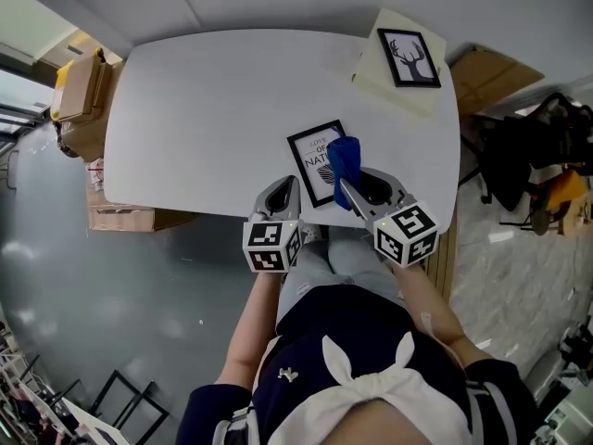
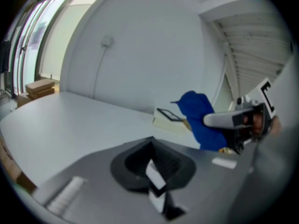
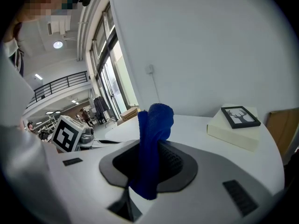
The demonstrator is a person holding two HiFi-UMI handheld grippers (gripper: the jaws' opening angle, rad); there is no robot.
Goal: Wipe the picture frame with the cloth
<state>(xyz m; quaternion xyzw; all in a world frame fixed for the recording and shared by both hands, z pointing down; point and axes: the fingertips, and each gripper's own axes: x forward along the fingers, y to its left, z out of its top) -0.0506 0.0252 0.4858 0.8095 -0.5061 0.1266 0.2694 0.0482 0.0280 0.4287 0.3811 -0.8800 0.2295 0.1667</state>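
The right gripper (image 1: 347, 189) is pinching a blue cloth (image 1: 345, 158) in its jaws, holding it over the right edge of the frame (image 1: 310, 163). The frame is lying at the desk's (image 1: 204, 109) 6 o'clock edge. The left gripper (image 1: 285, 189) is hovering at the frame's 8 o'clock, jaws pressed together on nothing. At 1 o'clock a deer picture (image 1: 409, 57) is resting on a cream box (image 1: 380, 80); its contents are hidden.

On my remote feed: the wearer's dark navy top (image 1: 345, 330), white bow (image 1: 366, 380) at the front, and pale grey trousers (image 1: 322, 263), possibly shorts. The left gripper (image 1: 291, 184) and right gripper (image 1: 350, 191) have matte grey shells with black throats. Each carries a black-and-white marker cube (image 1: 271, 243).
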